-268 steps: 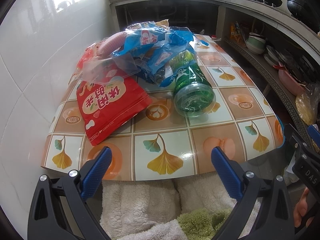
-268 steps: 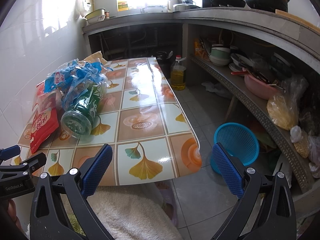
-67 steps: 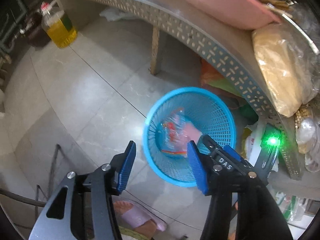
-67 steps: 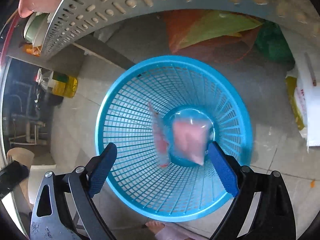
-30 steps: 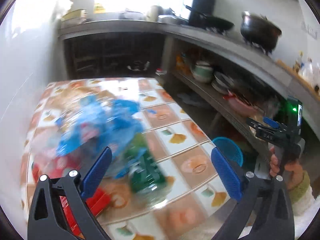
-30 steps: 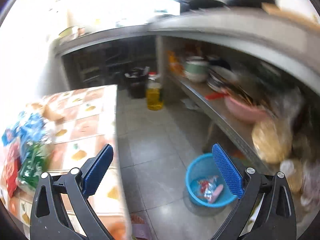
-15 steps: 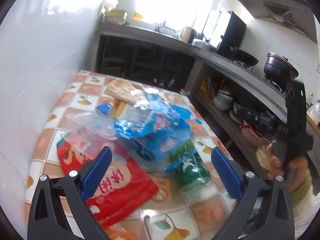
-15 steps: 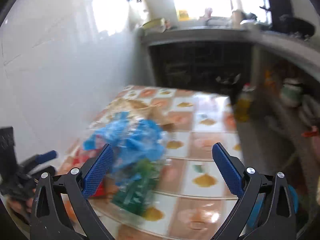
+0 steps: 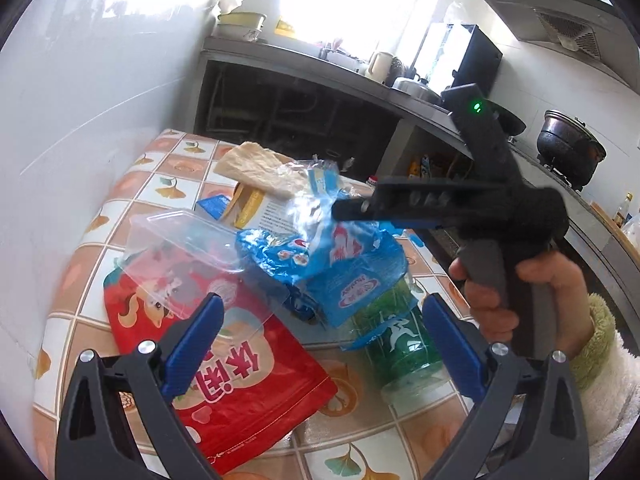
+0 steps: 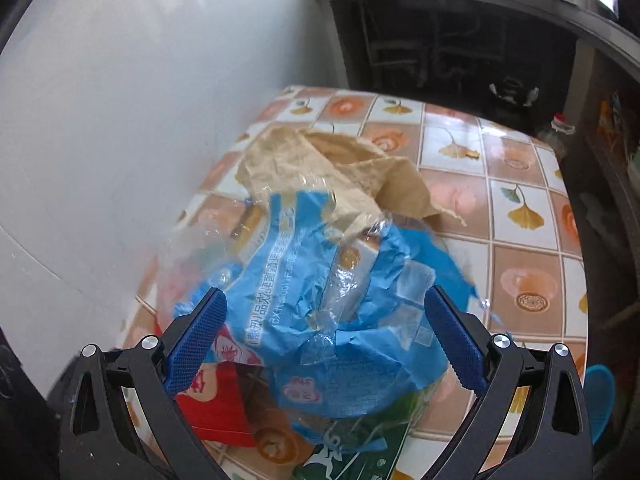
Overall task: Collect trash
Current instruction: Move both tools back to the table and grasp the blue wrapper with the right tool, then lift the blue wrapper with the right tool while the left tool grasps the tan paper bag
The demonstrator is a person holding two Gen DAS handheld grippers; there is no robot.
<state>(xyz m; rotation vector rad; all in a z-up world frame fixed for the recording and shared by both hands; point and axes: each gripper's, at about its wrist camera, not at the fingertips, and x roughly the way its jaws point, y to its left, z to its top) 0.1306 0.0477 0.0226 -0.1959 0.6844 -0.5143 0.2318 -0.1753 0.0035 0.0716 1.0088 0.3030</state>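
Observation:
A trash pile lies on the tiled table (image 9: 168, 184): a red snack bag (image 9: 240, 384), a clear plastic tray (image 9: 180, 248), crumpled blue wrappers (image 9: 332, 256), a green bottle (image 9: 400, 348) and a tan paper bag (image 9: 260, 168). My left gripper (image 9: 322, 340) hovers open just in front of the pile, holding nothing. In the right wrist view, my right gripper (image 10: 324, 340) is open, its fingers on either side of the topmost blue wrapper (image 10: 340, 308). Beneath it show the red bag (image 10: 216, 412) and the bottle (image 10: 352, 456). A hand (image 9: 520, 288) holds the right gripper.
A white tiled wall (image 9: 80, 120) borders the table's left side. The blue mesh basket (image 10: 598, 396) stands on the floor past the table's right edge. A dark counter (image 9: 320, 64) with pots and shelves runs along the back and right.
Both grippers have swung from the floor basket, where a pink packet dropped in, back to the table. The right gripper has closed in over the blue wrapper.

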